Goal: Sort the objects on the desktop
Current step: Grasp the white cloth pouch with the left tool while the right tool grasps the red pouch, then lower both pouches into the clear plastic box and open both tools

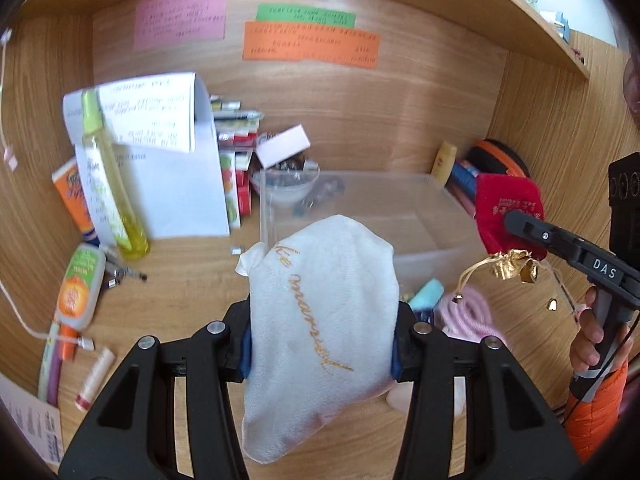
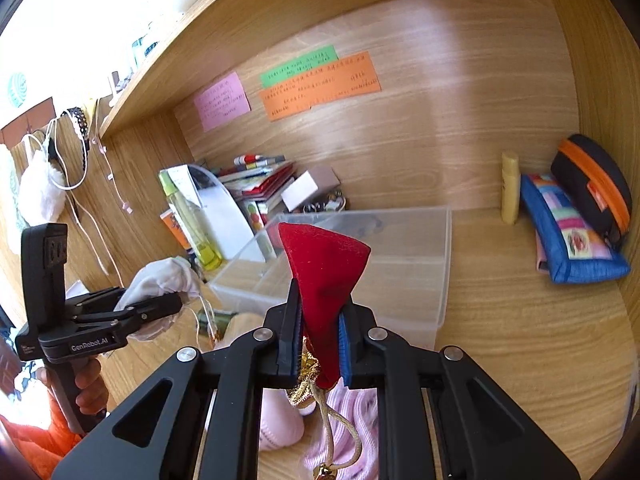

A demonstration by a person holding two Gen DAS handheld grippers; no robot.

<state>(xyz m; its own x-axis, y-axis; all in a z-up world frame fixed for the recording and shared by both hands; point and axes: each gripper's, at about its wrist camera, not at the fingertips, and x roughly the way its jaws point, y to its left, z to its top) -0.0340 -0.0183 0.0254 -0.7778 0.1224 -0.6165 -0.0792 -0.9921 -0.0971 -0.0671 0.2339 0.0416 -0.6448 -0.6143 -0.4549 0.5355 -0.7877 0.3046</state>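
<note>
My left gripper (image 1: 322,354) is shut on a white cloth pouch (image 1: 320,320) with gold script, held up above the desk; in the right wrist view the same pouch (image 2: 160,280) hangs from that gripper (image 2: 160,304) at the left. My right gripper (image 2: 320,344) is shut on a red velvet pouch (image 2: 324,272) with gold tassels and bells dangling below. From the left wrist view the red pouch (image 1: 508,212) sits at the right, pinched by the right gripper (image 1: 520,220). A clear plastic bin (image 2: 400,264) stands just beyond both pouches.
Back left holds papers, a yellow-green bottle (image 1: 112,184), tubes and books. A blue patchwork case (image 2: 568,236), a black-orange case (image 2: 592,184) and a yellow tube (image 2: 510,188) lean at the back right. Pink knitwear (image 2: 352,432) lies under the right gripper. Sticky notes cover the back wall.
</note>
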